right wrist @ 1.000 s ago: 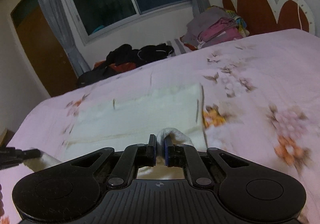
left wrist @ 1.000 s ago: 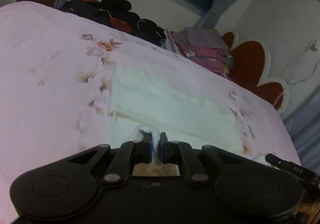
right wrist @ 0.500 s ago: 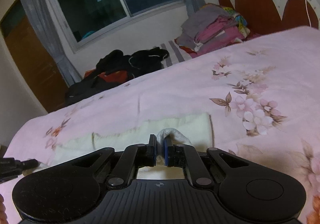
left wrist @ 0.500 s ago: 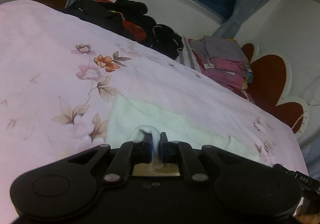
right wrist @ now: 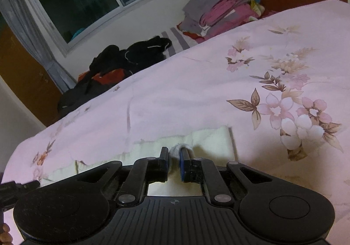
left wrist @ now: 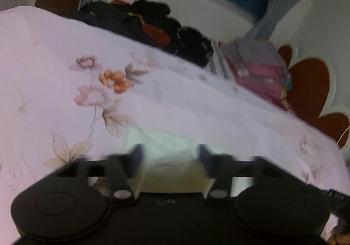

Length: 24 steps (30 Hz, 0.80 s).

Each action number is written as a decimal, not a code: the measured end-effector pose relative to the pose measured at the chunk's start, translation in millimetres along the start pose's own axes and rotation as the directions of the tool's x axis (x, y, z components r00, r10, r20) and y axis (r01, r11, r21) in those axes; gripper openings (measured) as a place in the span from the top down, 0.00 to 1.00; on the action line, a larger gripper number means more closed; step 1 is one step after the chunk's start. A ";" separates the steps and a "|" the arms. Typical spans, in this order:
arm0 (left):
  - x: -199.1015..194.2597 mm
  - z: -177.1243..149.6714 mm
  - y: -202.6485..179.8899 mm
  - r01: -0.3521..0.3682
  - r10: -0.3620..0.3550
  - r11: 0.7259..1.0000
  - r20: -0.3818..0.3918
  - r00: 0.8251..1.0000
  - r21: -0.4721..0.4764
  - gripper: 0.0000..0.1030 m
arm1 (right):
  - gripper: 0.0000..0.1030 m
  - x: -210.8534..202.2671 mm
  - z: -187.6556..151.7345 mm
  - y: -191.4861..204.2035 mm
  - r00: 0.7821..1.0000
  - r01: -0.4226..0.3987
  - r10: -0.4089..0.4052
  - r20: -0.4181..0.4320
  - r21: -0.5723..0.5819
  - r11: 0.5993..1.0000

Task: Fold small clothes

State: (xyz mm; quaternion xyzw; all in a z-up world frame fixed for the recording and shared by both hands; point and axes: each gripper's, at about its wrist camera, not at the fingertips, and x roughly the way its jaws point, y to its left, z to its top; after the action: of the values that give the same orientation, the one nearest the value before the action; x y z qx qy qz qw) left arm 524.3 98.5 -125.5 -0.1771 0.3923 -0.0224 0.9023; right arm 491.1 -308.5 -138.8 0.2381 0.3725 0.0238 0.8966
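Towel folded on bedspread | left claw just spread wide, cloth loose between | right claw parting, fold between

One cream cloth, one flowered bedsheet, two clothes piles: one dark pile, one folded stack.

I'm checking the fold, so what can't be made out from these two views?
- Left wrist view: motion blur smears the left gripper and the cream cloth; its edges are unreadable.
- Right wrist view: the right gripper body hides the cloth's near part.
- Whether its pads still press the white fold: unclear.
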 end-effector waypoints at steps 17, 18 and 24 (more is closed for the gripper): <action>39.6 -15.7 -9.6 0.017 0.006 0.977 -0.109 0.994 0.211 0.64 | 0.57 24.0 -8.9 -2.7 0.998 -0.034 0.019 -0.066 -0.243 0.970; 38.4 -15.5 -9.0 0.020 0.004 0.978 -0.109 0.994 0.210 0.69 | 0.57 25.4 -9.3 -2.7 0.998 -0.039 0.023 -0.066 -0.250 0.967; 26.4 -15.6 -9.1 0.024 -0.011 0.978 -0.064 0.998 0.208 0.95 | 0.95 27.1 -12.2 5.8 0.997 -0.053 0.033 -0.065 -0.333 0.942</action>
State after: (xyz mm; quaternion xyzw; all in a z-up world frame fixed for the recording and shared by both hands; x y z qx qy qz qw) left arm 532.2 80.5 -150.7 -0.0843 0.4143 -0.0767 0.9030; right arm 503.1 -292.3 -161.4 0.0900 0.3836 0.1131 0.9121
